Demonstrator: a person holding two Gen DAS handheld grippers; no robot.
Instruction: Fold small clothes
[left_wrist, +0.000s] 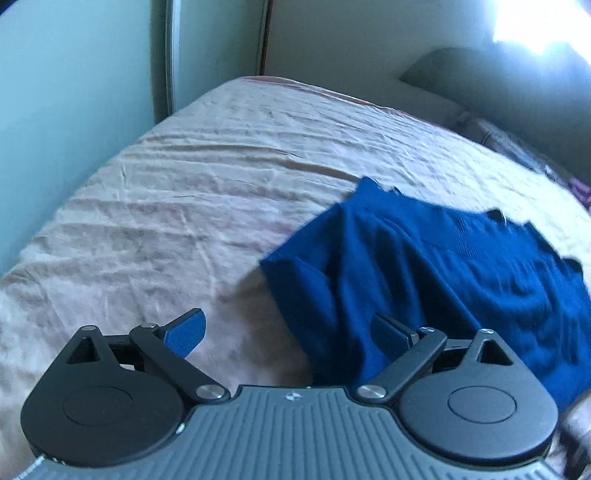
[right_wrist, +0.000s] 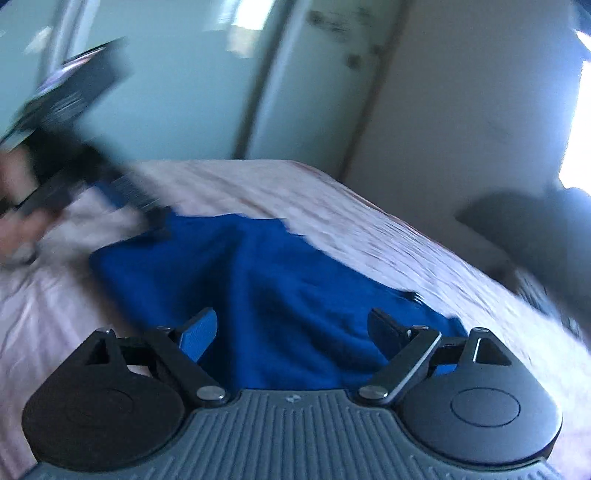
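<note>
A dark blue garment (left_wrist: 436, 266) lies crumpled on the beige bedsheet (left_wrist: 177, 192). My left gripper (left_wrist: 291, 332) is open and empty, hovering just left of the garment's near edge, with its right finger over the cloth. In the right wrist view the same blue garment (right_wrist: 266, 280) lies spread on the sheet (right_wrist: 388, 236). My right gripper (right_wrist: 291, 328) is open and empty just above the garment's near part. The left gripper (right_wrist: 74, 162) shows blurred at the far left of the right wrist view, near the garment's left corner.
The bed stands against pale green wardrobe doors (left_wrist: 74, 92) and a cream wall (left_wrist: 332, 44). A grey pillow (left_wrist: 509, 85) and dark patterned items (left_wrist: 517, 147) lie at the bed's far right. Bright window light (left_wrist: 539, 22) comes from the upper right.
</note>
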